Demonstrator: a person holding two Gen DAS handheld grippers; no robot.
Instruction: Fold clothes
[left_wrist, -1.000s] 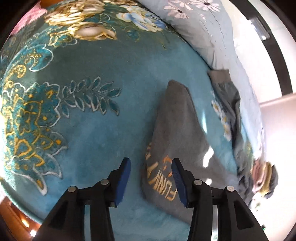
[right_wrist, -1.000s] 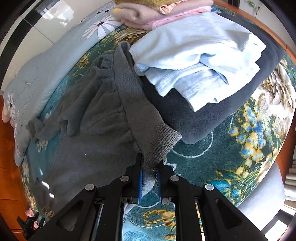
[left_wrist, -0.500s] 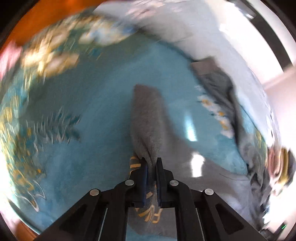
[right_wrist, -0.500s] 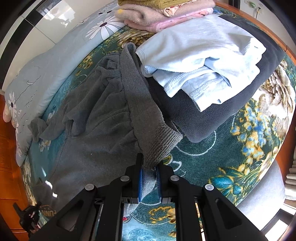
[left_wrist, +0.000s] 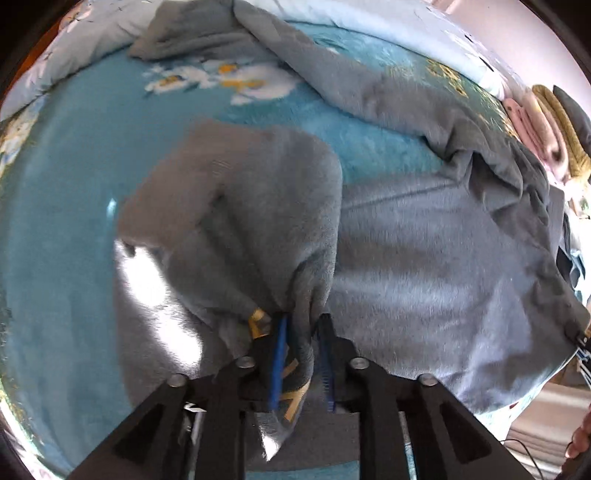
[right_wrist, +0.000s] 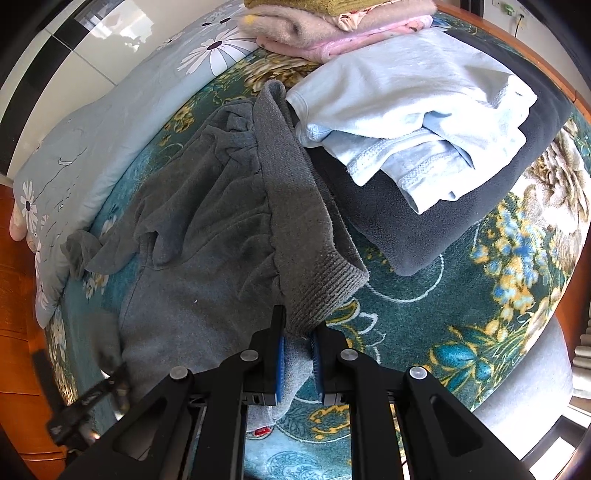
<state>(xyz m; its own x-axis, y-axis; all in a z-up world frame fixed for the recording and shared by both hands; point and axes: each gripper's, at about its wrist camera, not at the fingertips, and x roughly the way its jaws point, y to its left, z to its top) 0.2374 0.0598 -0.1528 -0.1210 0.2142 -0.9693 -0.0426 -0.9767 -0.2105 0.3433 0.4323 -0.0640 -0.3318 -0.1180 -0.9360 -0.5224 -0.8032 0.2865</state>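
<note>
A grey sweatshirt (right_wrist: 207, 229) with yellow lettering lies spread on the teal floral blanket (right_wrist: 461, 295). My right gripper (right_wrist: 297, 338) is shut on the ribbed hem band (right_wrist: 317, 280) at the sweatshirt's near corner. My left gripper (left_wrist: 301, 334) is shut on the other end of the sweatshirt (left_wrist: 424, 266), with a bunched fold (left_wrist: 240, 229) lifted and doubled over toward the body. Yellow letters show between the left jaws. The left gripper shows blurred at the lower left of the right wrist view (right_wrist: 92, 398).
A folded light blue garment (right_wrist: 413, 110) lies on a dark grey folded one (right_wrist: 443, 221) beside the hem. A stack of pink and mustard folded clothes (right_wrist: 332, 26) sits behind. A pale blue daisy quilt (right_wrist: 92, 122) runs along the far side. Wooden bed edge at right.
My left gripper closed on the lettered end of the sweatshirt, then lifted it and carried it over toward the body. My right gripper stayed shut on the hem, nearly still.
</note>
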